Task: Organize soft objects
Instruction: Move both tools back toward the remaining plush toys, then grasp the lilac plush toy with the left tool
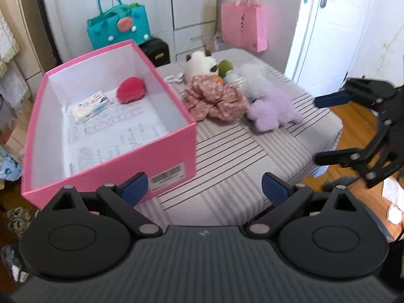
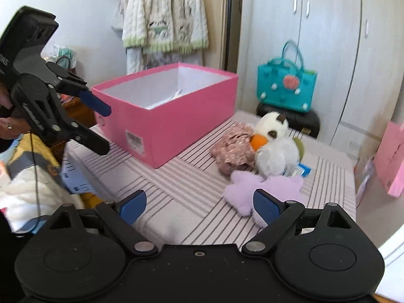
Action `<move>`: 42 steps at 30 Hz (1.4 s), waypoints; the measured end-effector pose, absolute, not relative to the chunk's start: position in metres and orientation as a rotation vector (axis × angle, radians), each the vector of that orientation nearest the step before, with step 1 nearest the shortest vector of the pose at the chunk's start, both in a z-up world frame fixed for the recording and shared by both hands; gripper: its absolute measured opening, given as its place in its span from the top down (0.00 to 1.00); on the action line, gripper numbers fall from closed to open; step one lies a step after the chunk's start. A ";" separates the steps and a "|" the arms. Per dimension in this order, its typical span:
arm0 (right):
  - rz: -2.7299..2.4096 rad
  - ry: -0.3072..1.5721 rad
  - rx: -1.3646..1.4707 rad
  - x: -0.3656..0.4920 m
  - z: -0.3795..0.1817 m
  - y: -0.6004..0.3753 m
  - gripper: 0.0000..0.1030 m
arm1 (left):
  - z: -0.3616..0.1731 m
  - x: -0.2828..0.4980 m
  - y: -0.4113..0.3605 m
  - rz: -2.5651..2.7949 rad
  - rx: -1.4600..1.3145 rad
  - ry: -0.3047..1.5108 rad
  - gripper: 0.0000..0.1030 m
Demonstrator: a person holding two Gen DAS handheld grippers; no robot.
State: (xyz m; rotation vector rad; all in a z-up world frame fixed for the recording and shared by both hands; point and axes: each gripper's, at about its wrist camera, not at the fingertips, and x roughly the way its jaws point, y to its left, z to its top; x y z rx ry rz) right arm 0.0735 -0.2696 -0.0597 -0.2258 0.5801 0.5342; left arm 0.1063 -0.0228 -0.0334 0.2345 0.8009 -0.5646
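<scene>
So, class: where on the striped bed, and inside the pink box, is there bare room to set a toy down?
The near half of the pink box floor is bare; the red puff and packet sit at its far end. The striped cover is free between box and near edge. Crowded: the toy pile right of the box.

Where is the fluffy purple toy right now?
The purple toy lies on the striped table, right of the pink box, at the near end of the pile, touching the white plush.
</scene>
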 end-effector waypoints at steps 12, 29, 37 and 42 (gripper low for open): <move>0.410 0.384 -0.147 0.081 -0.102 -0.293 0.08 | -0.053 0.099 -0.059 -0.605 0.107 0.669 0.05; 0.293 0.571 -0.074 0.130 -0.143 -0.312 0.10 | -0.104 0.143 -0.145 -0.606 0.051 0.663 0.13; 0.282 0.526 -0.094 0.130 -0.147 -0.305 0.17 | -0.117 0.169 -0.140 -0.635 -0.143 0.700 0.35; 0.272 0.471 -0.136 0.123 -0.144 -0.300 0.23 | -0.124 0.171 -0.141 -0.649 -0.181 0.725 0.53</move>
